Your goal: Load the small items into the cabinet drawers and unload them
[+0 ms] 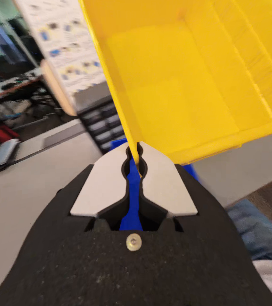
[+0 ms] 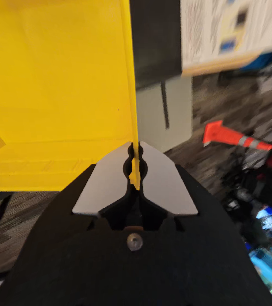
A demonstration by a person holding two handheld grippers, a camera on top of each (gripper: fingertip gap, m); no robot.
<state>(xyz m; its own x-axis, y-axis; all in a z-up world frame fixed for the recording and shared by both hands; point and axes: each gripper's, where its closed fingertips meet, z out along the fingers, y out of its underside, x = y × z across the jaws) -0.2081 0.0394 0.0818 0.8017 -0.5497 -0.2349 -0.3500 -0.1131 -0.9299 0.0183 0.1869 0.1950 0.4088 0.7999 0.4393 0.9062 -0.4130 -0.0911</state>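
While both views were smeared by motion blur, the main facts stayed readable: a yellow bin (image 1: 181,82) was held up off the table (image 1: 24,190), pinched at two of its thin walls. The left gripper (image 1: 136,145) had its jaws closed on the bin's left wall, whose edge ran down between the pale fingers (image 1: 108,178). From that side the bin's open inside faced the camera, tilted, and nothing could be seen lying in it. Just under it, a blue bin (image 1: 132,198) showed through the gap between the fingers and at the yellow bin's lower edges. Farther back on the table stood a dark cabinet of small drawers (image 1: 103,125), its fronts too blurred to tell which were open. A white poster board (image 1: 65,49) leaned behind it. The right gripper (image 2: 136,145) likewise had its jaws clamped on a thin yellow wall (image 2: 132,99), which stood nearly upright in that view, with the broad yellow face of the bin (image 2: 54,82) filling the left side. Beyond it, an orange traffic cone (image 2: 231,137) lay on its side on the grey floor (image 2: 198,157) amid blurred clutter.
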